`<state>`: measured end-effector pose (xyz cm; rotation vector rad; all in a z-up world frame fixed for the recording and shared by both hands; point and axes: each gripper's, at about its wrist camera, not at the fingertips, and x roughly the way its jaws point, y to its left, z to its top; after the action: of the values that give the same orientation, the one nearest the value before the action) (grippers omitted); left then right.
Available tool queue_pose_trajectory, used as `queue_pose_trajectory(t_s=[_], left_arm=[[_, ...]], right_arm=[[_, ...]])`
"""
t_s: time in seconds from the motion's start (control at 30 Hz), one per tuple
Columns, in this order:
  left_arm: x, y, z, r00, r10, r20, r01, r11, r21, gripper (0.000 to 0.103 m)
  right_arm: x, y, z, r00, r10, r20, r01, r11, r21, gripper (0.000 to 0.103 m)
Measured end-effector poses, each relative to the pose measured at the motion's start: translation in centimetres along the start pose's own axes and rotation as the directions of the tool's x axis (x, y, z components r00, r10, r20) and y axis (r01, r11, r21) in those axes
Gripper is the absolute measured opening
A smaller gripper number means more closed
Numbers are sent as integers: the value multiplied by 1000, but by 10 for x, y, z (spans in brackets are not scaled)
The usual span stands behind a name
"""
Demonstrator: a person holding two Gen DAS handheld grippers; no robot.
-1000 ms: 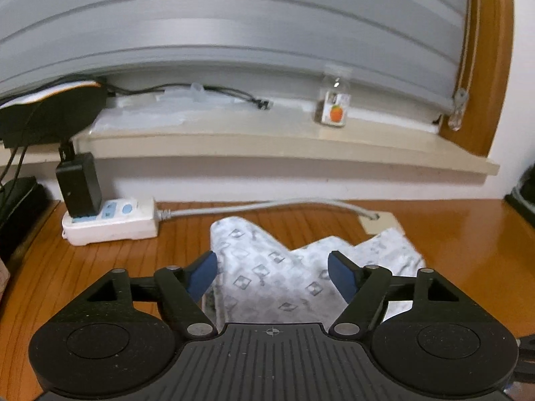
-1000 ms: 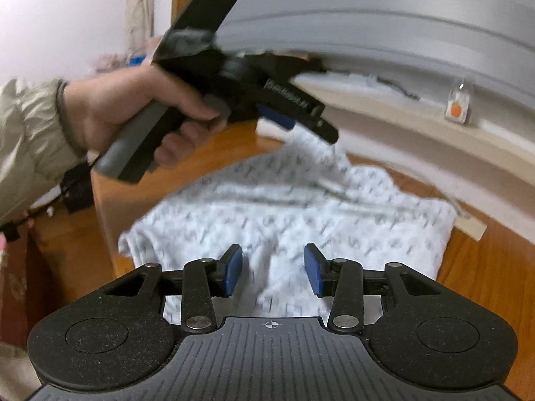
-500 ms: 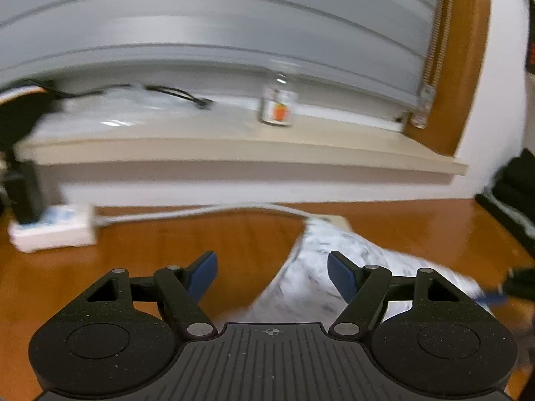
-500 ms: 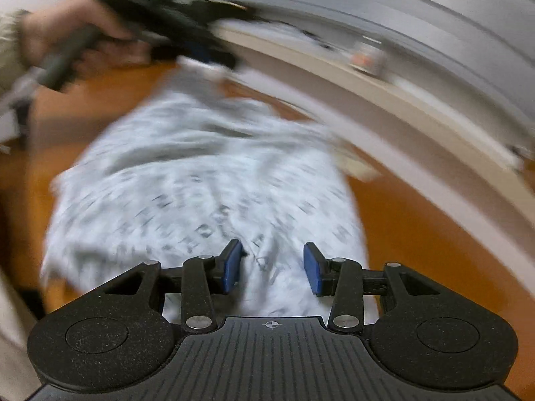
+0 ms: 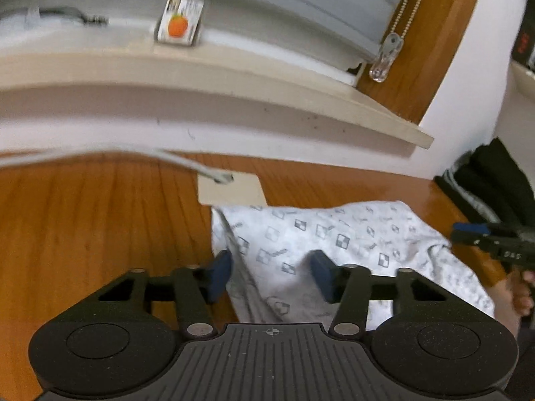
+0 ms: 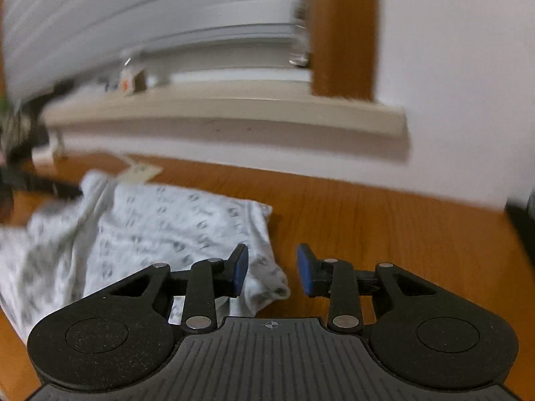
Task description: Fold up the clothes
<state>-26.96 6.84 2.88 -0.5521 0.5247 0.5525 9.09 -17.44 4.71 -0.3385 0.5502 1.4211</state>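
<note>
A white garment (image 5: 334,234) printed with grey squares lies spread on the wooden table (image 5: 100,234). My left gripper (image 5: 271,277) hovers low over the garment's left edge. Its jaws are closing, a fold of cloth runs between them, and the pads stand apart from it. In the right wrist view the garment (image 6: 160,220) fills the left side. My right gripper (image 6: 272,272) is at its near right corner. These jaws are closing too, with the corner lying just inside the left pad and not pinched. The right gripper (image 5: 485,237) also shows at the left wrist view's right edge.
A beige window sill (image 5: 301,100) runs along the wall behind the table, with a small bottle with an orange label (image 5: 180,23) on it. A grey cable ends at a beige plate (image 5: 230,190) by the garment. Dark folded items (image 5: 495,183) sit at the far right.
Both views have swung to the right along the table. The left jaws have narrowed over the garment's left edge. The right gripper went from the middle of the cloth to its right corner.
</note>
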Motion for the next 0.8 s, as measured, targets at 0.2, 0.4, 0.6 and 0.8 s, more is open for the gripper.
queue_pose_trajectory(t_s=[0.2, 0.4, 0.6, 0.8], left_arm=[[1, 4, -3, 1000, -12, 19, 12, 1000, -23, 42], [-15, 9, -2, 997, -50, 60, 52, 998, -20, 4], [-31, 27, -3, 996, -52, 76, 57, 997, -60, 4], [-28, 34, -1, 996, -10, 93, 18, 996, -86, 35]], right_arm=[[37, -1, 10, 993, 112, -29, -109, 989, 102, 37], [57, 4, 14, 988, 144, -59, -136, 983, 120, 5], [23, -4, 20, 998, -13, 58, 5, 990, 143, 3], [33, 12, 24, 999, -49, 23, 48, 997, 65, 12]])
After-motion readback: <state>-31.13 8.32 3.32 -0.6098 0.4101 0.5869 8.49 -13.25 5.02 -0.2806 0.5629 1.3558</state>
